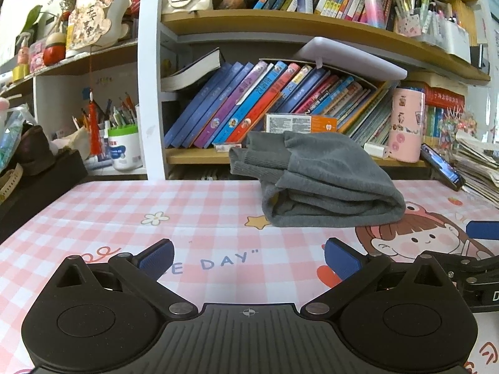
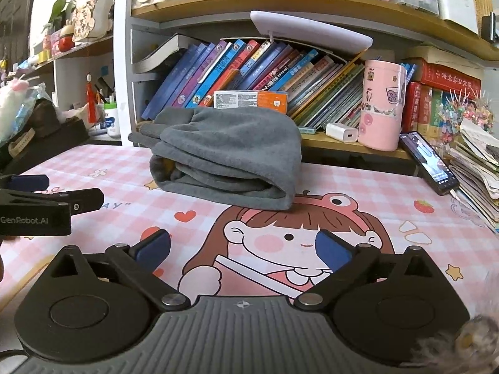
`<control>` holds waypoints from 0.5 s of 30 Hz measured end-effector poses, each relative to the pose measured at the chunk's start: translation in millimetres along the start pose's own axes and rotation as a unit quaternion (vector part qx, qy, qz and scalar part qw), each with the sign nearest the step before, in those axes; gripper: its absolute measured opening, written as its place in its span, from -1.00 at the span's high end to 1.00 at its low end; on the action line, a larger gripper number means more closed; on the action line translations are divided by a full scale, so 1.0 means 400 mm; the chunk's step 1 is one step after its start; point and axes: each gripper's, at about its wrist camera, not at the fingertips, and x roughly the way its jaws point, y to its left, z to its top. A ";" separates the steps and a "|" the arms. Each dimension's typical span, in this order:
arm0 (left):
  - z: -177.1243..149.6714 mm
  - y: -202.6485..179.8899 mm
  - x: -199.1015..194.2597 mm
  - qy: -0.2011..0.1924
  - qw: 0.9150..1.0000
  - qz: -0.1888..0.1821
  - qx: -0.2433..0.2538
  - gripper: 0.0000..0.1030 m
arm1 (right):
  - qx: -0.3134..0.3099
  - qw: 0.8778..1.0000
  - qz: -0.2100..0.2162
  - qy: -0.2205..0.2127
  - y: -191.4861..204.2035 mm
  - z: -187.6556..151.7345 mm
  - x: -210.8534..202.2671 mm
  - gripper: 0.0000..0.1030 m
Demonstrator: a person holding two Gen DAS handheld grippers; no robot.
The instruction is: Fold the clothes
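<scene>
A grey sweater [image 1: 324,184] lies folded into a thick bundle on the pink checked table mat [image 1: 156,205], at the far side near the bookshelf. It also shows in the right wrist view [image 2: 227,162], with its ribbed cuffs at the upper left. My left gripper [image 1: 248,258] is open and empty, low over the mat, well short of the bundle. My right gripper [image 2: 243,249] is open and empty too, over the cartoon girl print [image 2: 299,237]. The left gripper shows at the left edge of the right wrist view [image 2: 43,205].
A bookshelf [image 1: 280,99] full of leaning books stands right behind the table. A pink canister [image 2: 382,106], a white charger [image 2: 341,132] and a phone [image 2: 430,162] sit at the right, with stacked papers [image 2: 477,174] beyond. A black box [image 1: 37,184] stands at the left.
</scene>
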 end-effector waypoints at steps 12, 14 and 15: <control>-0.003 -0.003 -0.001 0.003 1.000 0.001 0.005 -1.00 | -0.009 1.000 -0.008 -0.002 0.007 -0.002 -0.002 -0.95; -0.004 -0.004 -0.002 0.003 1.000 0.000 0.006 -1.00 | -0.009 1.000 -0.008 -0.002 0.008 -0.002 -0.002 -0.96; -0.005 -0.005 -0.002 0.002 1.000 0.000 0.007 -1.00 | -0.009 1.000 -0.008 -0.002 0.008 -0.002 -0.002 -0.96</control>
